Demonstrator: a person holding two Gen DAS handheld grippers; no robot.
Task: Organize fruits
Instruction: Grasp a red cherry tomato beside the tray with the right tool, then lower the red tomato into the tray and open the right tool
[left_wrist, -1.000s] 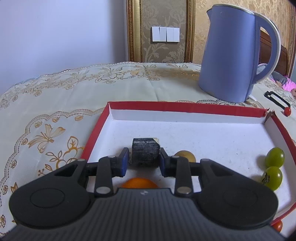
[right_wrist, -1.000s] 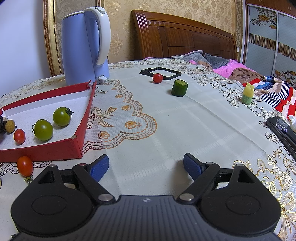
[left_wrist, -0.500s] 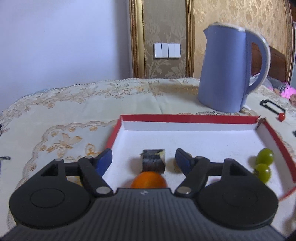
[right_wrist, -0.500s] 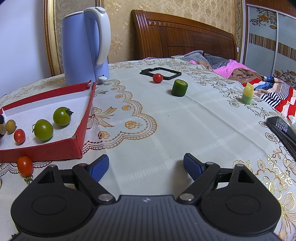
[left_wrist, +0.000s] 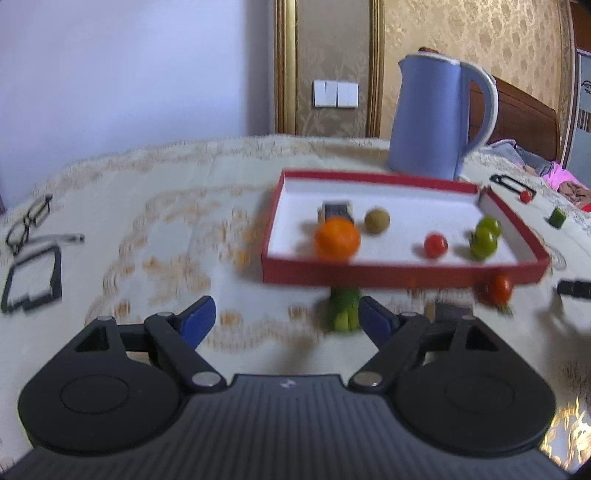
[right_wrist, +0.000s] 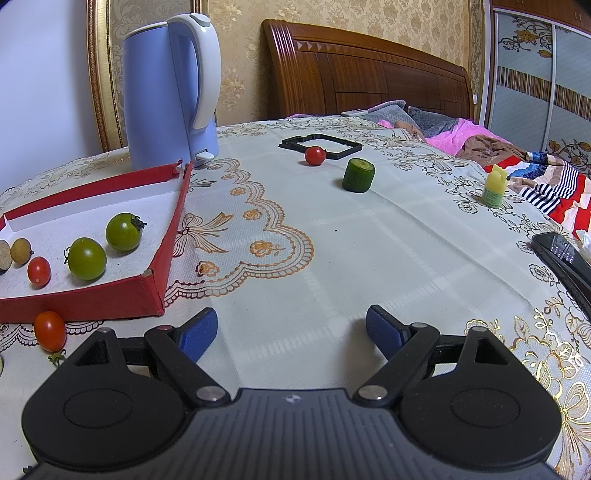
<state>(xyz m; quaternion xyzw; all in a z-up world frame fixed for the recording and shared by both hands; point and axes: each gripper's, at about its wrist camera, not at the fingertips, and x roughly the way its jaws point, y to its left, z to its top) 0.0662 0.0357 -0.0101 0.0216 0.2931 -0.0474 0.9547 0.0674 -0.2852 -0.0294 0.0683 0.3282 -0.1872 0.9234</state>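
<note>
Both claws are held wide apart and empty: the left claw (left_wrist: 282, 318), the right claw (right_wrist: 291, 328). An orange (left_wrist: 337, 239) and tomatoes (right_wrist: 86, 257) are seen inside the red tray (right_wrist: 110, 297) on the desk (right_wrist: 332, 240).

Red box (right_wrist: 155, 291) near table's left edge holds orange (left_wrist: 337, 238), brown fruit (left_wrist: 376, 220), red tomato (right_wrist: 38, 271), two green tomatoes (right_wrist: 86, 258). Another red tomato (right_wrist: 50, 331) outside, touching front wall.

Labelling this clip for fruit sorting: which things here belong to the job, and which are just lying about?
Job: red tray, green tomatoes, red tomato beside it, far red tomato, cucumber chunk.
Lying about: kettle, black frame, glasses, remote.
</note>
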